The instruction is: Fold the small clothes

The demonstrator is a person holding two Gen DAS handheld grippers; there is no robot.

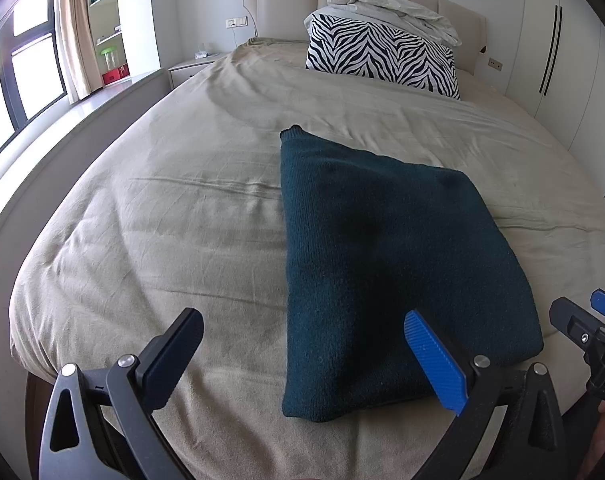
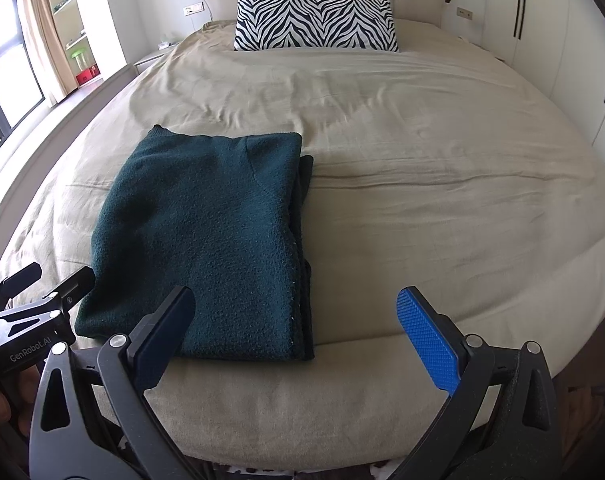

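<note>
A dark green knit sweater (image 1: 382,264) lies folded into a long rectangle on the beige bed (image 1: 162,220), its near end by the bed's front edge. It also shows in the right wrist view (image 2: 206,240), with stacked layers along its right side. My left gripper (image 1: 302,340) is open and empty, just above the sweater's near left corner. My right gripper (image 2: 298,312) is open and empty, over the sweater's near right corner. Each gripper shows at the edge of the other's view: the right gripper (image 1: 590,316) and the left gripper (image 2: 50,276).
A zebra-striped pillow (image 1: 382,56) with a crumpled white duvet (image 1: 390,4) on it sits at the headboard. A nightstand (image 1: 190,66), shelves and a window stand to the left; white wardrobe doors (image 1: 562,60) are to the right. The bed sheet (image 2: 442,184) is wrinkled.
</note>
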